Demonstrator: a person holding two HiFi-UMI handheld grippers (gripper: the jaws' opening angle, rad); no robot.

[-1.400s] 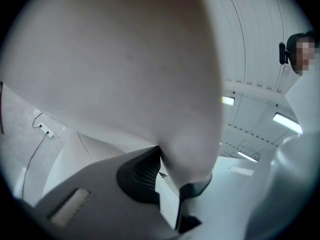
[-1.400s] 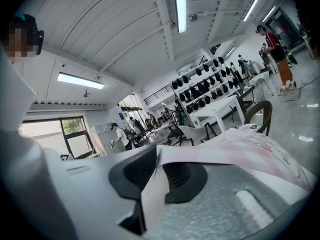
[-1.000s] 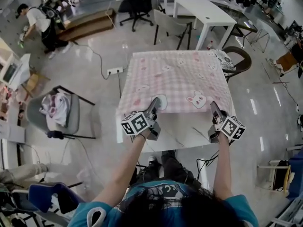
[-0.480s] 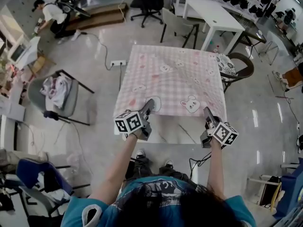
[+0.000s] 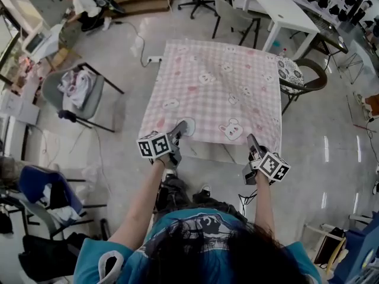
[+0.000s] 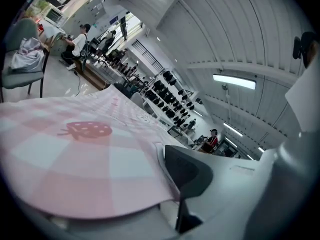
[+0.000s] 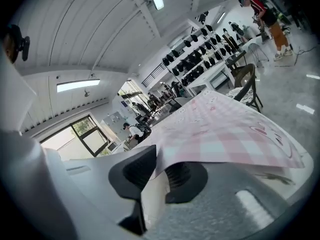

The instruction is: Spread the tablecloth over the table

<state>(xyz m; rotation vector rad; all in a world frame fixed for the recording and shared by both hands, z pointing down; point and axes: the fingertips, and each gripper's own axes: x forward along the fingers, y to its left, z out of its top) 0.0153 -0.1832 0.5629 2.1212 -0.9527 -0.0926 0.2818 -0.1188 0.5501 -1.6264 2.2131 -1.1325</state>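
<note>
Cloth: the pink checked cloth [image 5: 216, 93], printed with rabbits and strawberries, lies flat over most of the desk [image 5: 208, 151]. Its near edge stops short of the desk's near side, so a pale strip shows bare between the two grippers.

Left gripper: the left gripper [image 5: 180, 126] is at the cloth's near left corner, pointing away from the person and a little downward.

Left grip: the jaws stand narrow with the cloth's hem between them. In the left gripper view the cloth [image 6: 85, 159] covers one jaw, and the other jaw's dark pad [image 6: 190, 169] sits against the cloth's edge. The jaws have just been opening a little, but the cloth is between them and looks pinched.

Right gripper: the right gripper [image 5: 252, 141] is at the cloth's near right corner, pointing the same way as the left one.

Right grip: the jaws are closed to a small gap on the hem. In the right gripper view the cloth [image 7: 225, 134] comes in over the right pad [image 7: 186, 180], and a fold of it drops between that pad and the left one [image 7: 132, 176].

Arms: both arms are stretched forward, with the marker cubes facing up.

Cloth between grippers: the near edge runs fairly straight from one gripper to the other.
</note>
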